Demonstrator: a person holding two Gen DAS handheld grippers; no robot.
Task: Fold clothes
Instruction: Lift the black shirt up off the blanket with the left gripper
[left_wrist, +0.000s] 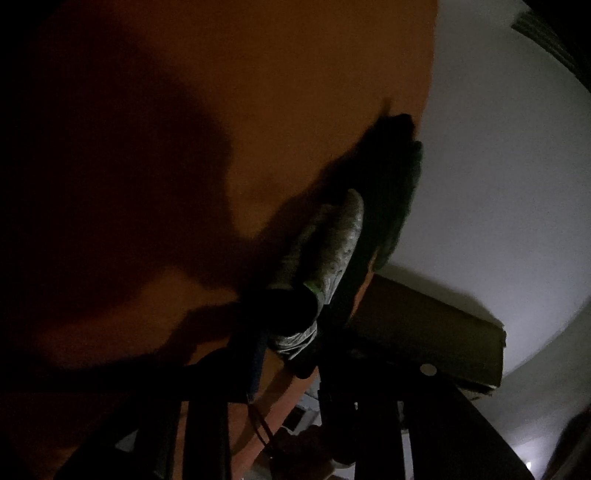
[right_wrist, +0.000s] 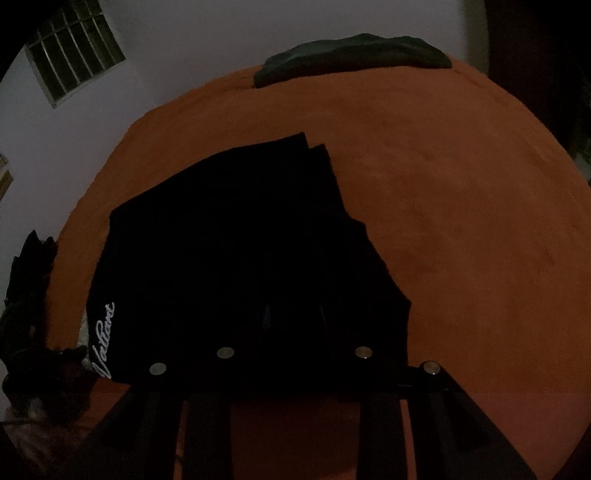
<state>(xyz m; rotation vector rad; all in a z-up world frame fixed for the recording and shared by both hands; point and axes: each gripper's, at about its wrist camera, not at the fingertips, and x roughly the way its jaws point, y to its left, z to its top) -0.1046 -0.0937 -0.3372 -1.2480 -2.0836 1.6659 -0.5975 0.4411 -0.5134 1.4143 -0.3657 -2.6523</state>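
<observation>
The frames are very dark. In the right wrist view a black folded garment (right_wrist: 236, 236) with a white script logo (right_wrist: 102, 338) lies flat on the orange bed cover (right_wrist: 461, 221). My right gripper (right_wrist: 293, 317) hovers over its near edge, and its black fingers merge with the cloth. In the left wrist view a grey patterned garment (left_wrist: 332, 240) lies among dark clothes (left_wrist: 391, 177) at the bed's edge. Its near end runs in between the fingers of my left gripper (left_wrist: 291, 343), which looks shut on it.
A dark green folded garment (right_wrist: 351, 55) rests at the far end of the bed. More dark clothes (right_wrist: 33, 314) are heaped at the left edge. A white wall (left_wrist: 498, 166) borders the bed, with a brown box (left_wrist: 424, 332) against it and a barred window (right_wrist: 74, 48).
</observation>
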